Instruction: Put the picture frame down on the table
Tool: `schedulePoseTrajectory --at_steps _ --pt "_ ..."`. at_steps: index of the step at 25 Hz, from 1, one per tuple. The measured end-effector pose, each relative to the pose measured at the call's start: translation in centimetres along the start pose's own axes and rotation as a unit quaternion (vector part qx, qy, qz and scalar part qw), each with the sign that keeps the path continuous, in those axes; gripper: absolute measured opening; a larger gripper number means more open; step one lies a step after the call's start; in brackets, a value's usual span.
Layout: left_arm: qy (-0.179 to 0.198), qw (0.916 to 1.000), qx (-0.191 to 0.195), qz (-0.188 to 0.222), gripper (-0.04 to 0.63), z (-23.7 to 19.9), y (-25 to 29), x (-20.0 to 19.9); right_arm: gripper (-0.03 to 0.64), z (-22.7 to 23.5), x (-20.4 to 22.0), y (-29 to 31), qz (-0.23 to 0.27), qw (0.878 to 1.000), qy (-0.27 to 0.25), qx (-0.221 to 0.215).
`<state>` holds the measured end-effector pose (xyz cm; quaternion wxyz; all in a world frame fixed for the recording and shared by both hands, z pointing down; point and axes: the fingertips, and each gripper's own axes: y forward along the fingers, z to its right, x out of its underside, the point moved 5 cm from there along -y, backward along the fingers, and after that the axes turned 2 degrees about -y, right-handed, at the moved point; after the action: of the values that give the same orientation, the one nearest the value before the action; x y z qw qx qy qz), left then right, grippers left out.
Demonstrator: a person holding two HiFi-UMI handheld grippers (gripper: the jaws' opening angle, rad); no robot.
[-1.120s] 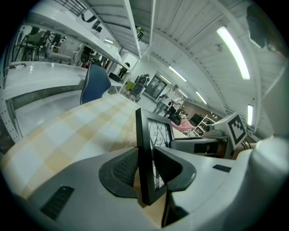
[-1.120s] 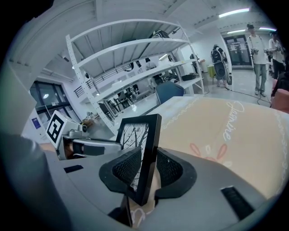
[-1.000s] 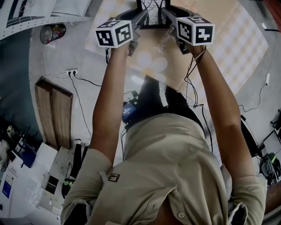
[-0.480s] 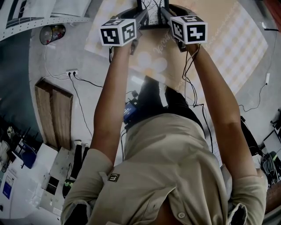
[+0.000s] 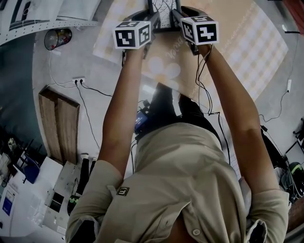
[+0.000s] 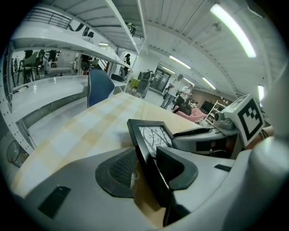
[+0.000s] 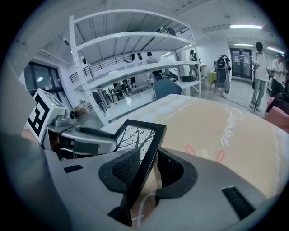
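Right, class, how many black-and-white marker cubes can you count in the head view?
2: the left cube near top centre, the right cube just right of it, the picture frame between them. None looks hidden.

Table (image 5: 256,52): wide top, fully covered by a glossy cloth that mirrors the ceiling lights.
Cloth pattern: pale yellow and white checks along the sides, with a plain beige field in the middle.
Cloth print: script lettering (image 7: 231,122) and a pink rabbit-ear motif (image 7: 211,156), both on the beige field.
Picture frame (image 6: 151,140): black, on edge over the cloth. Whether its lower edge touches the cloth cannot be told.
Floor (image 5: 61,61): grey, beside the table.
On floor: power strip (image 5: 77,79) with black cables (image 5: 92,87). A wooden board (image 5: 58,121) lies flat. A round container (image 5: 57,37) stands near the table's corner.
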<state>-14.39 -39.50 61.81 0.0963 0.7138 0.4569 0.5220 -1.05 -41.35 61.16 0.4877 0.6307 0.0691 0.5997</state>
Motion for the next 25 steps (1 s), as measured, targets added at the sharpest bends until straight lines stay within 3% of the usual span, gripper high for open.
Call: schedulePoseTrajectory --at_steps 7,13,19,25 --pt "0.017 0.9998 -0.010 -0.001 0.129 0.5 -0.7 0.0 0.098 0.0 0.7 -0.2 -0.016 1.000 -0.012 0.020" --pt "0.029 0.9992 -0.011 0.023 0.127 1.6 -2.8 -1.4 0.098 -0.6 0.1 -2.0 -0.002 0.999 -0.022 0.024" --pt "0.053 0.9961 -0.009 0.070 0.105 3.2 -6.0 -3.8 0.087 -2.2 -2.9 -5.1 0.047 0.998 -0.044 0.012" --pt "0.090 0.9870 0.003 0.133 0.063 4.7 -9.5 -6.2 0.046 -4.3 -6.2 -8.0 0.112 0.990 -0.080 0.001"
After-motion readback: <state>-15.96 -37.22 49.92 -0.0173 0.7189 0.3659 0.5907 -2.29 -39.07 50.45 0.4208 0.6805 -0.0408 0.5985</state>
